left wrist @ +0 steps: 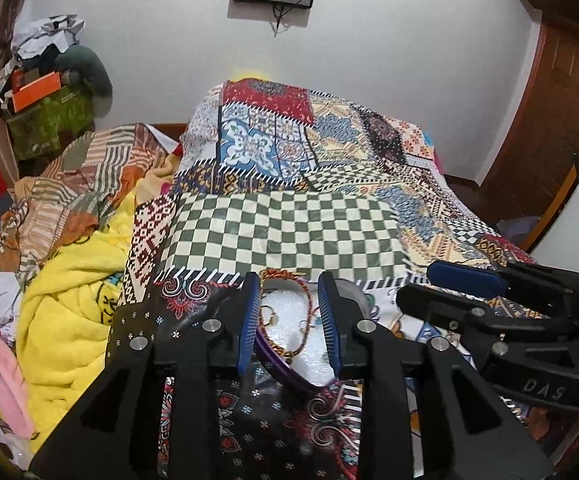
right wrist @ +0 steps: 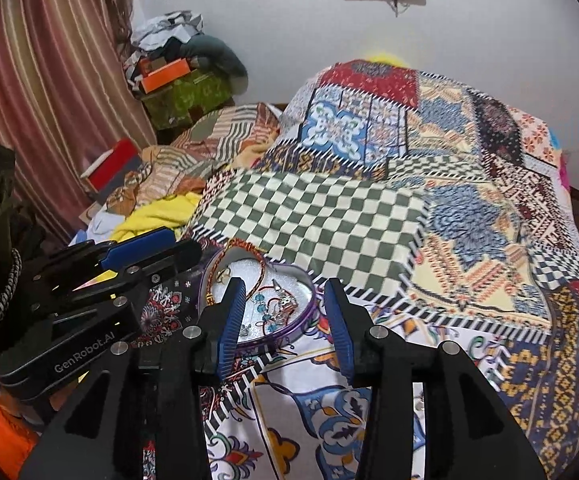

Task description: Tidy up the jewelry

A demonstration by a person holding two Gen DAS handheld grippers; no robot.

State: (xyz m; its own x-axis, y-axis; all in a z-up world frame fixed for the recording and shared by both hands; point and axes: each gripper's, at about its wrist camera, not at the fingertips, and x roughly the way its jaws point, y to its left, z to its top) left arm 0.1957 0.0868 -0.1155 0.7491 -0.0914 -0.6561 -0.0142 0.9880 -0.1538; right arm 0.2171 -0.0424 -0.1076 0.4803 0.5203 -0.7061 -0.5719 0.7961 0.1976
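Note:
A purple-rimmed heart-shaped tin with a white lining lies on the patchwork bedspread. It holds a red and gold cord bracelet, a gold chain and small rings. The tin also shows in the right wrist view, holding a blue-beaded piece as well. My left gripper is open, its jaws just over the tin, holding nothing. My right gripper is open and empty, at the tin's right side; it shows in the left wrist view.
A patchwork quilt is heaped over a mound behind the tin. Yellow blanket and crumpled fabrics lie to the left. Boxes and clutter stand in the far left corner by a striped curtain. A wooden door is on the right.

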